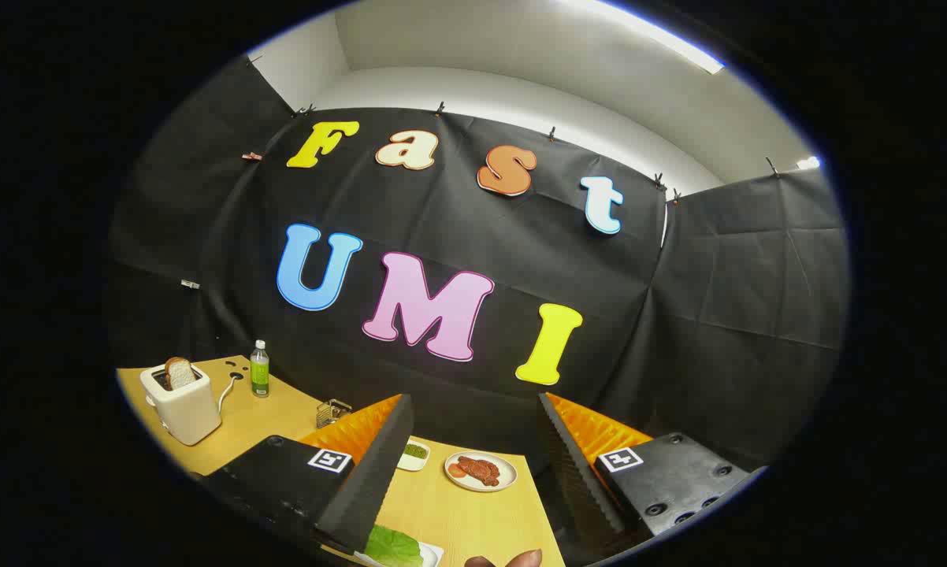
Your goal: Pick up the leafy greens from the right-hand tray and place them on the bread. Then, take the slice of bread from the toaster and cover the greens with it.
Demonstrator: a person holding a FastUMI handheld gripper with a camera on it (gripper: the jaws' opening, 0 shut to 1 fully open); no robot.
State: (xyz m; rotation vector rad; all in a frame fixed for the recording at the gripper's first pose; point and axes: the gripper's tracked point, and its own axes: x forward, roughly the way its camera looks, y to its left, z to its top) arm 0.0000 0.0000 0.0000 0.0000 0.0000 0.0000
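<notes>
The leafy greens (pixel 395 545) lie on a white tray (pixel 434 554) close under me, beside my left finger (pixel 371 472). My gripper (pixel 473 402) is open, raised above the wooden table (pixel 473 520), with nothing between its fingers. Far to the left stands a white toaster (pixel 183 408) with a slice of bread (pixel 179 372) sticking up from its slot.
A round plate with reddish meat (pixel 481 471) and a small dish of green bits (pixel 415 454) sit between the fingers, further along the table. A green bottle (pixel 259 368) and a small metal object (pixel 333 411) stand right of the toaster. A person's fingertips (pixel 513 559) show near the tray.
</notes>
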